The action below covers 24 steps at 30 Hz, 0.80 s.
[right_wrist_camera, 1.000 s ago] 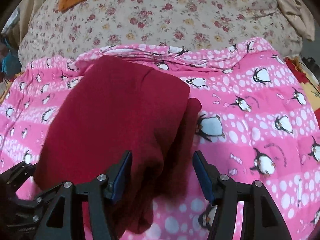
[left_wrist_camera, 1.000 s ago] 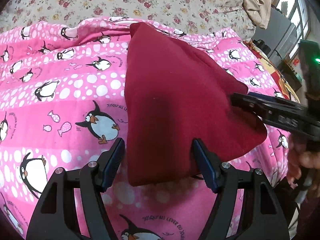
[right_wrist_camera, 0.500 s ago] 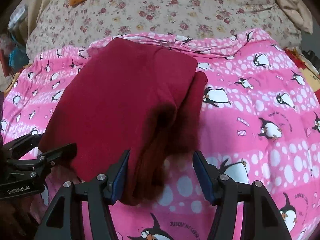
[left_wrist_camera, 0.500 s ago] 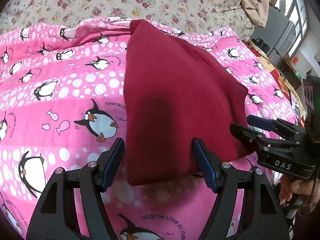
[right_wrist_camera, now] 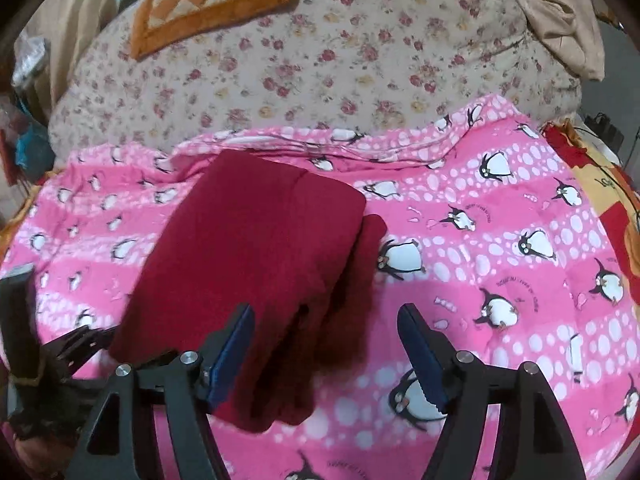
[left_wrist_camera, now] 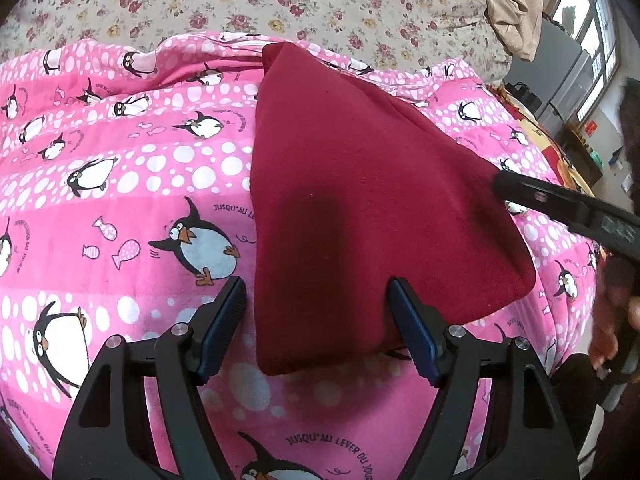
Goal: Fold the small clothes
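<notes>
Garment (left_wrist_camera: 360,208), a dark red folded piece, lies on the pink penguin blanket (left_wrist_camera: 120,208) spread over the bed, with a second layer poking out along its right side in the right wrist view.

Left hand-held gripper (left_wrist_camera: 316,320) stands wide open, straddling the near left corner of the garment, pads apart from the cloth. Right hand-held gripper (right_wrist_camera: 326,354) is also wide open and holds nothing; the near right corner sits between its jaws, loose.

Risks, as I judge them: that protruding under-layer makes the fold uneven, and the near edge looks bunched, so the stack may slump or spring open now nothing pins it. Either gripper coming down again could catch only the top layer and drag the fold apart, or snag the soft blanket beneath along with the cloth.

Against the earlier frames: the right gripper's jaws have just been opening, with the garment's corner between them but not pinched, and its view now sits higher and farther back. The left jaws have opened slightly too; its view of the garment is much the same.
</notes>
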Available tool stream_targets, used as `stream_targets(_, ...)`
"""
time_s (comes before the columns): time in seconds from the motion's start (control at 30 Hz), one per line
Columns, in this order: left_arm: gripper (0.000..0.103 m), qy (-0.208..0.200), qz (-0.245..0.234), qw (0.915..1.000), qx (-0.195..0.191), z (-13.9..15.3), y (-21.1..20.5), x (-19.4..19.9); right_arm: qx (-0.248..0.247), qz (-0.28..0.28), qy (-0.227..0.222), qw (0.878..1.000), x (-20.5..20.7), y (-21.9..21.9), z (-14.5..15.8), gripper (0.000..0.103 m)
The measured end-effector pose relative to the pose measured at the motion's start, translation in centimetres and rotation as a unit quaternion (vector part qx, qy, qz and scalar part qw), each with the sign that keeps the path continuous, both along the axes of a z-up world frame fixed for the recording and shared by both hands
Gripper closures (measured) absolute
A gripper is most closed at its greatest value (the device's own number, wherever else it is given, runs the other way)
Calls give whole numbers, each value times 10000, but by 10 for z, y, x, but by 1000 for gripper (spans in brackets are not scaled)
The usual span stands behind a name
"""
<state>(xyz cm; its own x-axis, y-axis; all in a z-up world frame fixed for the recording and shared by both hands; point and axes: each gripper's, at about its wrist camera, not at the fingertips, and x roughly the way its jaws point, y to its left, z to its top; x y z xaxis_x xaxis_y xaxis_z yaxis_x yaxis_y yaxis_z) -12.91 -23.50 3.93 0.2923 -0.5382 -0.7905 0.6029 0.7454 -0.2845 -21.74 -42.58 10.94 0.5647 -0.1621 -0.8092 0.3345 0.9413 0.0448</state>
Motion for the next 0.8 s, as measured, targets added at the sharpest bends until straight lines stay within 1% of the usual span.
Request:
stream_targets(0.03, 27, 4, 1, 10000, -3, 0, 0, 0, 154, -46, 62, 9999, 7, -4, -6, 31)
stream_targets(0.1, 24, 37, 6, 10000, -24, 0, 0, 0, 273, -120, 93, 9995, 16, -11, -11, 31)
stream_targets(0.2, 23, 104, 13, 9999, -75, -1, 1, 2, 231, -177, 34, 9996, 25, -15, -18, 31)
stream_targets(0.23, 23, 118, 4, 9999, -87, -1, 1, 2, 256, -196, 28, 9995, 28, -18, -22, 33)
stream_targets(0.27, 23, 132, -6, 9999, -100, -1, 1, 3, 336, -161, 20, 9993, 30, -20, -25, 44)
stream_targets(0.3, 23, 154, -20, 9998, -123, -1, 1, 4, 466, -83, 12, 9989, 31, -21, -29, 51)
stream_targets(0.33, 23, 179, -29, 9997, -161, 0, 2, 4, 561, -14, -21, 9984, 30, -22, -31, 62)
stream_targets(0.37, 23, 186, -27, 9996, -214, 1, 2, 5, 559, 38, -63, 9984, 28, -20, -33, 66)
stream_targets(0.43, 23, 159, -5, 9990, -411, 5, 5, 5, 394, 151, -107, 9991, 24, -15, -34, 70)
stream_targets(0.57, 23, 69, -51, 9978, -653, 12, 9, 6, 382, 183, -107, 9990, 20, -12, -42, 71)
stream_targets(0.63, 23, 144, -66, 9974, -706, 13, 10, 9, 453, 180, -106, 9988, 18, -15, -39, 72)
stream_targets(0.73, 23, 324, 5, 9960, -838, 13, 13, 19, 403, 274, -99, 9988, 12, -17, -37, 73)
stream_targets(0.8, 23, 425, 120, 9944, -960, 15, 15, 29, 582, 221, -135, 9980, 9, -22, -40, 73)
